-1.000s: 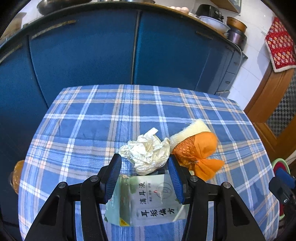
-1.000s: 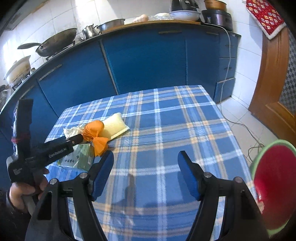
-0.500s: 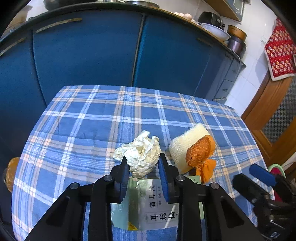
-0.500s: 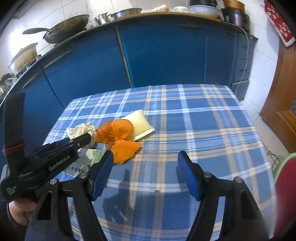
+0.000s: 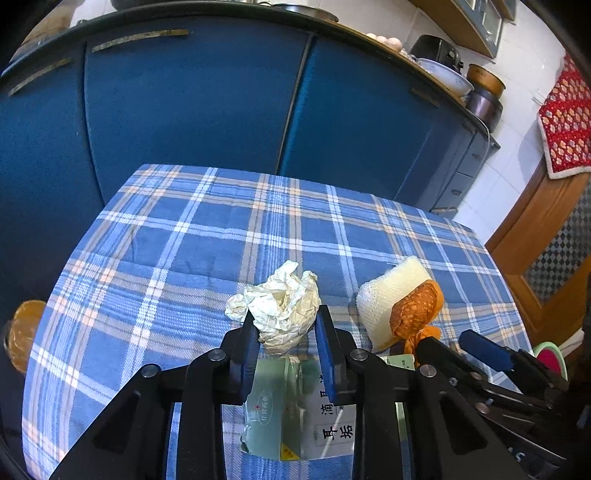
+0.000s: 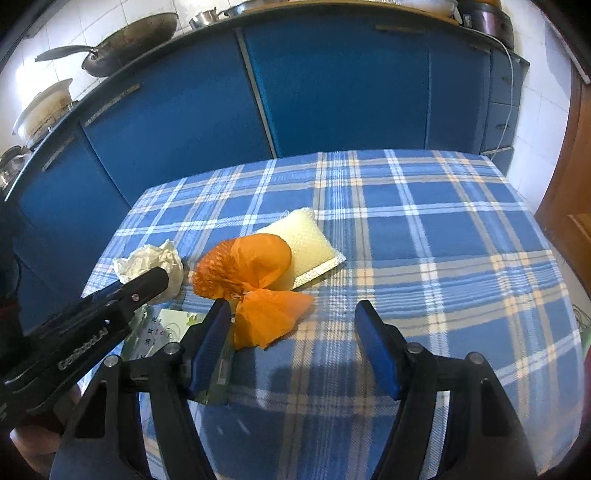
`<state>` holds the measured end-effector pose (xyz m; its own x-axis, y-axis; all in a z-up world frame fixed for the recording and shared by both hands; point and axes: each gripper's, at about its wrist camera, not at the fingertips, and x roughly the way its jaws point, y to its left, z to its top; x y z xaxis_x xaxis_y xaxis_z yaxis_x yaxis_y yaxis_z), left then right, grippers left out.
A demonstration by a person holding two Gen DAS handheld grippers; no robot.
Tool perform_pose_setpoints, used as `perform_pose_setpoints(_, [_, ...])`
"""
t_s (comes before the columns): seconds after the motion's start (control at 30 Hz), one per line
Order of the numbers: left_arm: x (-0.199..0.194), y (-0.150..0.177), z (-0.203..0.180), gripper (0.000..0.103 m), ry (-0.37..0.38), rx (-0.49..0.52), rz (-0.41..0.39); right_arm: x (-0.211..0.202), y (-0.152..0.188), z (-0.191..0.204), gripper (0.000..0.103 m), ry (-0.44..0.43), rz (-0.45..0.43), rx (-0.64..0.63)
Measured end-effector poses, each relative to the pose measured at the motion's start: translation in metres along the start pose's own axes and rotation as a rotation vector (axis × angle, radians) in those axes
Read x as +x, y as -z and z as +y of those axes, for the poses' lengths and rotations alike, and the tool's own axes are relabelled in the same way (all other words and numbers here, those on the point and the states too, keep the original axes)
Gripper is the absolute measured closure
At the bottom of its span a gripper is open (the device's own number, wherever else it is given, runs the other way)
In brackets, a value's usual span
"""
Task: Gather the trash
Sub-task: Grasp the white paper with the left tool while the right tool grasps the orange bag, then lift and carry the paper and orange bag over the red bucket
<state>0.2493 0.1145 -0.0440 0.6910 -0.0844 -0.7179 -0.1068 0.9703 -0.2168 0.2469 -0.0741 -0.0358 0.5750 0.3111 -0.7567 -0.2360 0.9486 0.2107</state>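
Note:
A crumpled white paper ball (image 5: 282, 306) lies on the blue plaid tablecloth (image 5: 207, 236). My left gripper (image 5: 285, 325) has closed its pads on the ball's near end. Under the gripper lies a flattened green medicine box (image 5: 295, 410). To the right an orange wrapper (image 5: 417, 310) rests on a pale yellow sponge (image 5: 395, 288). In the right wrist view the orange wrapper (image 6: 251, 280), sponge (image 6: 306, 240) and paper ball (image 6: 147, 258) lie left of centre. My right gripper (image 6: 291, 332) is open and empty, just in front of the orange wrapper.
Blue kitchen cabinets (image 6: 332, 85) stand behind the table, with a wok (image 6: 125, 29) and pots on the counter. A wooden door (image 5: 546, 251) is at the right. A green and red bin (image 5: 550, 360) sits low at the right table edge.
My left gripper has narrowed from wide open to closed on the paper ball. My right gripper has moved left, toward the orange wrapper, still open.

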Motion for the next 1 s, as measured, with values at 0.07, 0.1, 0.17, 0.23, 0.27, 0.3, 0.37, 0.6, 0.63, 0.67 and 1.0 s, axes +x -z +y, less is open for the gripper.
perform_pose_setpoints(0.07, [0.0, 0.0, 0.0, 0.074, 0.002, -0.003, -0.001, 0.004, 0.0, 0.0, 0.033, -0.005, 0.01, 0.005])
perform_pose_setpoints(0.1, [0.0, 0.0, 0.001, 0.074, 0.002, -0.004, -0.001, 0.006, 0.0, 0.0, 0.037, -0.007, 0.014, 0.005])
perform_pose_setpoints(0.17, [0.0, 0.001, 0.001, 0.074, 0.002, -0.004, 0.0, 0.01, 0.001, 0.0, 0.043, -0.011, 0.026, 0.004])
perform_pose_setpoints(0.23, [0.0, 0.001, 0.001, 0.074, 0.002, -0.003, -0.001, 0.011, 0.001, 0.001, 0.051, -0.006, 0.024, -0.001])
perform_pose_setpoints(0.27, [0.0, 0.001, 0.001, 0.074, 0.002, -0.003, -0.001, 0.012, 0.001, 0.001, 0.053, -0.011, 0.026, -0.003])
perform_pose_setpoints(0.3, [0.0, 0.001, 0.001, 0.074, 0.001, -0.002, -0.001, 0.012, 0.001, 0.002, 0.059, -0.018, 0.027, -0.002])
perform_pose_setpoints(0.37, [0.0, 0.001, 0.001, 0.074, 0.001, -0.001, -0.001, 0.013, 0.001, 0.002, 0.066, -0.019, 0.027, -0.008])
perform_pose_setpoints(0.6, [0.0, 0.001, -0.001, 0.074, -0.001, 0.004, -0.004, 0.009, 0.005, 0.003, 0.091, -0.027, 0.022, -0.016])
perform_pose_setpoints(0.63, [-0.001, 0.001, -0.001, 0.074, -0.002, 0.006, -0.005, 0.006, 0.004, 0.003, 0.094, -0.03, 0.017, -0.015])
perform_pose_setpoints(0.67, [-0.001, 0.001, -0.002, 0.074, -0.003, 0.009, -0.007, 0.004, 0.005, 0.002, 0.095, -0.03, 0.012, -0.015])
perform_pose_setpoints(1.0, [-0.019, 0.0, -0.012, 0.074, -0.007, 0.037, -0.037, -0.03, 0.008, -0.007, 0.097, -0.059, -0.036, 0.003])
